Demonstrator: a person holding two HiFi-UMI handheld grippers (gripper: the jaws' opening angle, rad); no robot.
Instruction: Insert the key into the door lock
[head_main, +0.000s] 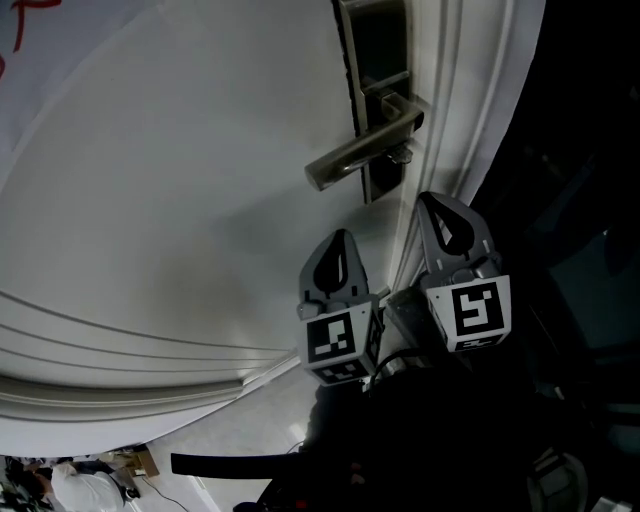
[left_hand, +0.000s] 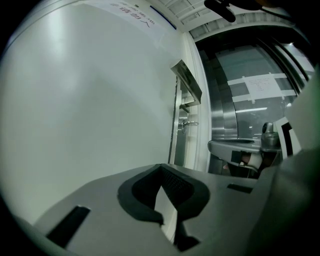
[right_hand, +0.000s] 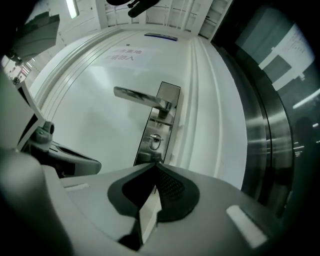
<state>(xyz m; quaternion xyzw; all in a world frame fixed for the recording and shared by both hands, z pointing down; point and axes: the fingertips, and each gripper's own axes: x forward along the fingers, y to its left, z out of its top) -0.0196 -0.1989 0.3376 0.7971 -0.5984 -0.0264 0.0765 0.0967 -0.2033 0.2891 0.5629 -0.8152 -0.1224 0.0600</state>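
White door panel (head_main: 180, 200) fills most of the scene, and a dark glazed wall framed in steel (right_hand: 270, 130) runs off to the right gripper's right. Both tools are held up side by side, clear of the door. The left gripper (left_hand: 160, 168) has its jaws brought together at the tips with nothing between them, and it points along the door face. The right gripper (right_hand: 152, 165) is likewise closed and empty, aimed at the tall brushed-steel lock plate (right_hand: 170, 92) directly ahead of its tips. A silver metal lever handle (right_hand: 140, 96) juts leftward above that line. The small silver key (right_hand: 156, 142) sits in the keyhole below the lever, just beyond the right gripper's tips, touched by neither tool.
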